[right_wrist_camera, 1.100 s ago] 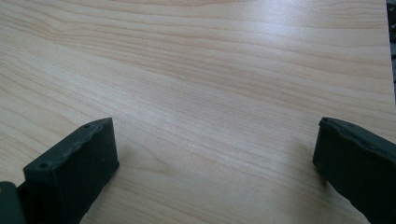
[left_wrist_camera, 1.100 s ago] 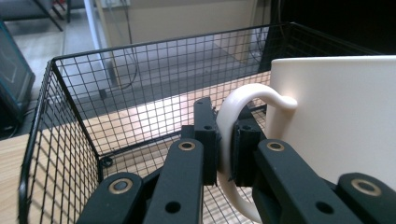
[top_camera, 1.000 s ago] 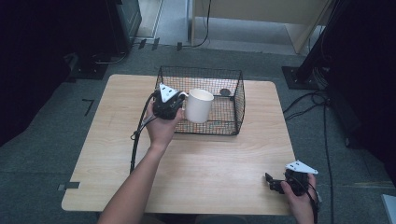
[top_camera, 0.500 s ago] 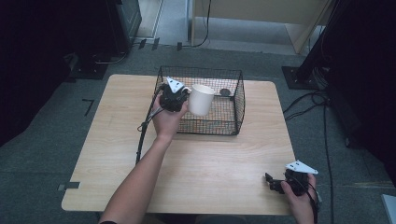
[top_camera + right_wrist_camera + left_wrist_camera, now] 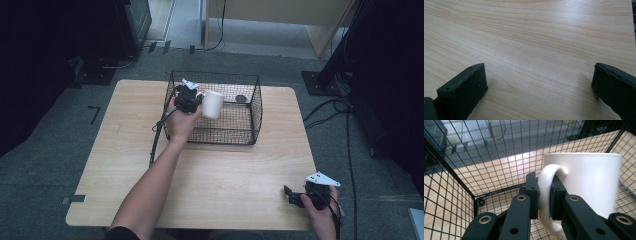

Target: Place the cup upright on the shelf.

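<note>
The left tongs [image 5: 544, 195] pinched the mug [image 5: 584, 185] by its handle, probably to lower it into the basket [image 5: 250, 100] beneath, while the right tongs [image 5: 539, 82] gaped empty.

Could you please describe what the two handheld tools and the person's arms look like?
Both tools, left and right, are black with two blocky jaws, brass-coloured pivot rivets, and a pale three-cornered plate on top. A black cable trails from the left one. The forearms are bare, with no sleeves at the wrists.
</note>
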A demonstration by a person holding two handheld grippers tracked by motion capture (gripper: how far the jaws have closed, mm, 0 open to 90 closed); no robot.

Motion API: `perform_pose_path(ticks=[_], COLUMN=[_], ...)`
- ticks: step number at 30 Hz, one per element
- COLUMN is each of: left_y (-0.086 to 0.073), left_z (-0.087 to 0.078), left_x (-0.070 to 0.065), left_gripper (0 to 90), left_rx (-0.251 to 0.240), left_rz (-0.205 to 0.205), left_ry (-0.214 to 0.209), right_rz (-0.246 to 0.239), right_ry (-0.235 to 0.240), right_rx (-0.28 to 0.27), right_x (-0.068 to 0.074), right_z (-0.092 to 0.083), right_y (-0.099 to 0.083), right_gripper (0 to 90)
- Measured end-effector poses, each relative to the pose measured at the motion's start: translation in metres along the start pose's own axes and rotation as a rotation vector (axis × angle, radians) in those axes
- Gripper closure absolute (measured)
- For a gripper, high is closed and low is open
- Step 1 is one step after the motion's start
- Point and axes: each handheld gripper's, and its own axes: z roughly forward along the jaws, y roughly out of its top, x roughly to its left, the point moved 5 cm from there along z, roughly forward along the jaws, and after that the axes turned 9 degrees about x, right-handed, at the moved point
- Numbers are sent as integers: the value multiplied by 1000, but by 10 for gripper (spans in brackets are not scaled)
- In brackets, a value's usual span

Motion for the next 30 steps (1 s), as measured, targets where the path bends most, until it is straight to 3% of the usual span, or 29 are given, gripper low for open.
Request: perform_pose_path(ticks=[5,10,14,16,30], left_y=[1,0,-1,-3,-2], left_z=[6,9,11,13,15], left_x=[1,-2,-3,-4,-6], left_gripper=[820,820,819,819,821], left_rx=[49,91,102,139,160], left_rz=[-8,33,39,59,93], left_ry=[2,17,17,27,15], right_rz=[-1,-1,-2,-2,-2], right_ry=[0,0,-1,-1,-1], right_rx=[0,0,0,0,-2], right_x=[0,0,0,0,0], right_z=[0,0,0,0,0], right_y=[0,0,0,0,0], right_gripper=[0,0,0,0,0])
